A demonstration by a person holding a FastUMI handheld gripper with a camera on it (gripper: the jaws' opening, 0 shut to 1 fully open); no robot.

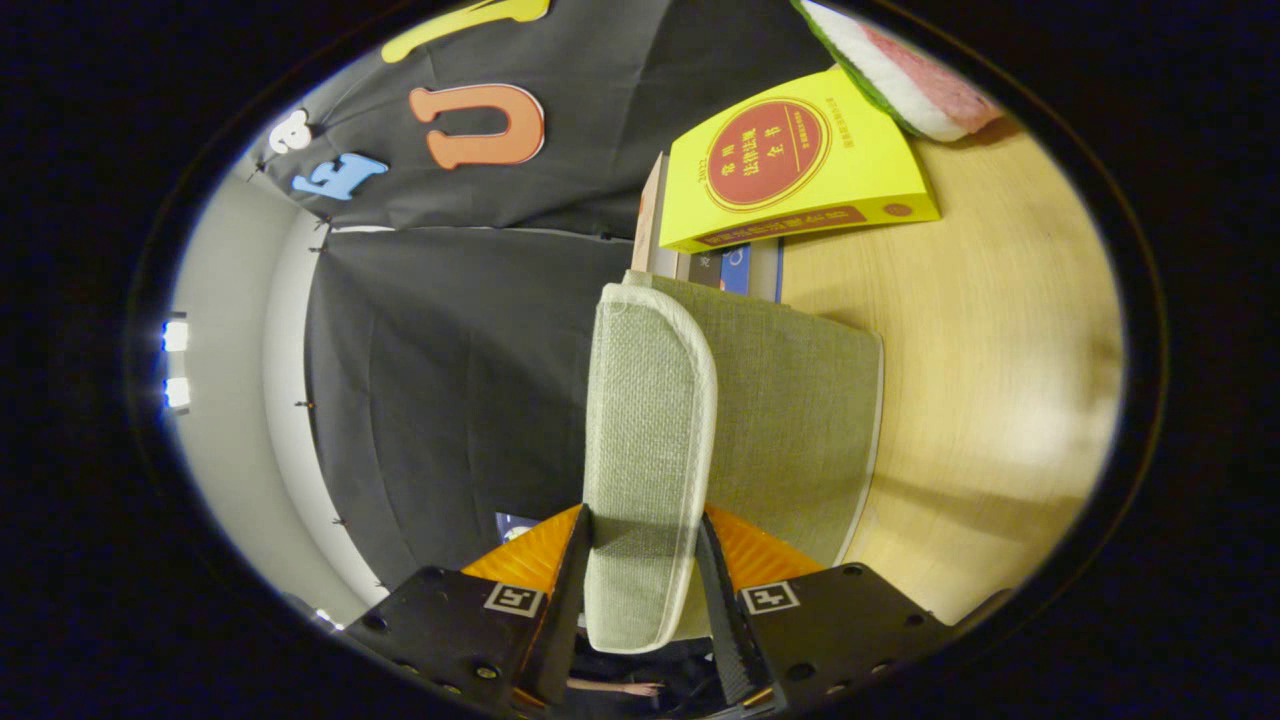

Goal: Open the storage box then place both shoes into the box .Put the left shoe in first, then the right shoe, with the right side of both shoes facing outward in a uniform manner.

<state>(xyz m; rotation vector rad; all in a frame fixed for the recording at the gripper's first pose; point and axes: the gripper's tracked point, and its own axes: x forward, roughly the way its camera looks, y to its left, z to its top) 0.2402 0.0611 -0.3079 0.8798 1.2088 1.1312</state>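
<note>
Fingers point(640, 570) are clamped on the box's lid flap point(648, 440), one finger on each face, near the flap's free end. The view is rolled sideways, so the bench point(990, 400) runs up the far side of the flap instead of lying underneath.

The flap is green woven fabric with pale piping. It stands edge-on between the fingers and runs forward from them. The box point(800, 420), same fabric, sits right behind the flap and rests on the bench. I read this as the opening step: the flap is pinched so it can be swung clear of the box mouth. The grip near the end of the flap makes sense, since it gives the most leverage on a soft hinge.

I can't tell how far open it is; the flap blocks the opening and the inside isn't visible.

No shoes in sight here, so both placements are still to do, left shoe first.

Beyond the box there is a stack of books point(790, 170) with a yellow one on top, close to the box's far end. Past that is a watermelon-slice plush point(900, 70). Both are near enough to foul a wide swing of the flap.

Risk: the fabric is floppy and may fold or slip out of the pinch.
</note>
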